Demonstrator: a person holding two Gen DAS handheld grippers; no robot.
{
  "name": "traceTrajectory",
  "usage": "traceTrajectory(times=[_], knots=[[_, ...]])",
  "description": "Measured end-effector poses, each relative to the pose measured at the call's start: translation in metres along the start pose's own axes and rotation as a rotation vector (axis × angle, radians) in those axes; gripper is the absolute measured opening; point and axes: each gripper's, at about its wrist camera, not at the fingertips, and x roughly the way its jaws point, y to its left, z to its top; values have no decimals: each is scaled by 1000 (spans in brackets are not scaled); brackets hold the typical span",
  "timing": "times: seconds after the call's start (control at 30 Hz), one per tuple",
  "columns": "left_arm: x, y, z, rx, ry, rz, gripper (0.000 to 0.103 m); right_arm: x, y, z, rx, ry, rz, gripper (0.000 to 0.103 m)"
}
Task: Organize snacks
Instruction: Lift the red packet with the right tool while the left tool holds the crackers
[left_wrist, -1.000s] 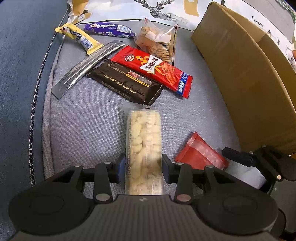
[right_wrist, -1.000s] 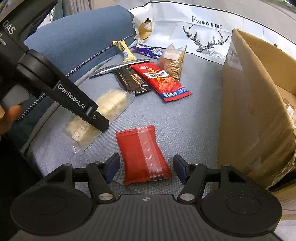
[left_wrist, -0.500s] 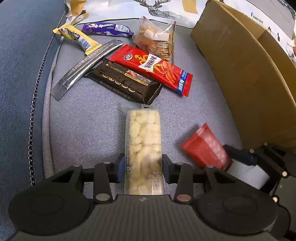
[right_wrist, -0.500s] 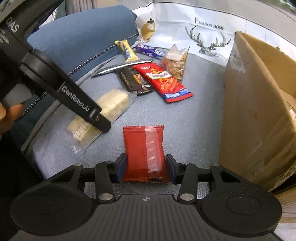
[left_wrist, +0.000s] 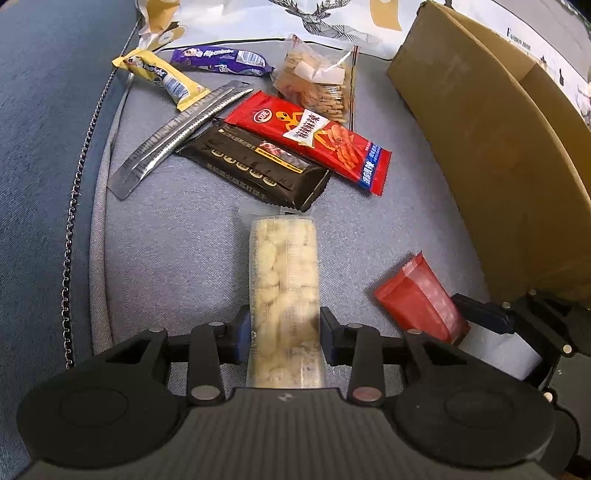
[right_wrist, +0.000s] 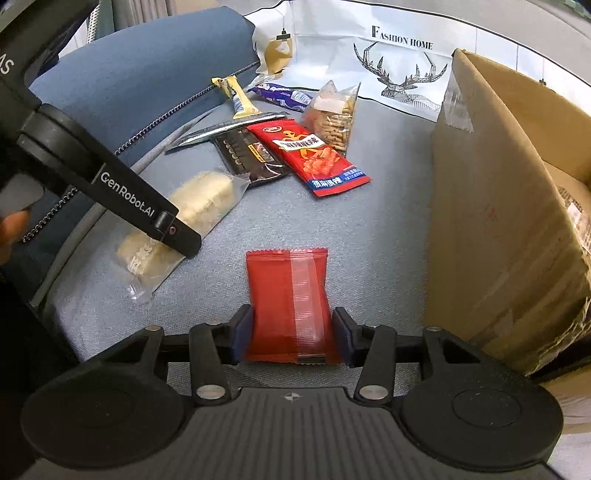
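Note:
My left gripper (left_wrist: 283, 338) is shut on a clear pack of pale biscuits (left_wrist: 283, 280), which also shows in the right wrist view (right_wrist: 199, 206) under the left gripper's finger (right_wrist: 173, 232). My right gripper (right_wrist: 291, 334) is shut on a plain red packet (right_wrist: 290, 295), lifted a little off the grey cushion; it also shows in the left wrist view (left_wrist: 417, 299). The open cardboard box (right_wrist: 498, 206) stands to the right.
Further back lie a red snack pack (left_wrist: 310, 136), a black pack (left_wrist: 258, 166), a silver strip (left_wrist: 177, 136), a yellow bar (left_wrist: 162, 77), a purple bar (left_wrist: 221, 61) and a clear cracker bag (left_wrist: 317, 85). A blue sofa arm (right_wrist: 129, 88) borders the left.
My right gripper moved forward and closed on the red packet, then raised it slightly. My left gripper stayed shut on the biscuit pack, barely moving.

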Motion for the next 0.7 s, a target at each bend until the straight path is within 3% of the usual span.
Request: traceTrajectory(times=[0.7], knots=[[2, 0, -1, 7, 2, -3, 42, 1, 2, -1, -20, 0, -12, 50]])
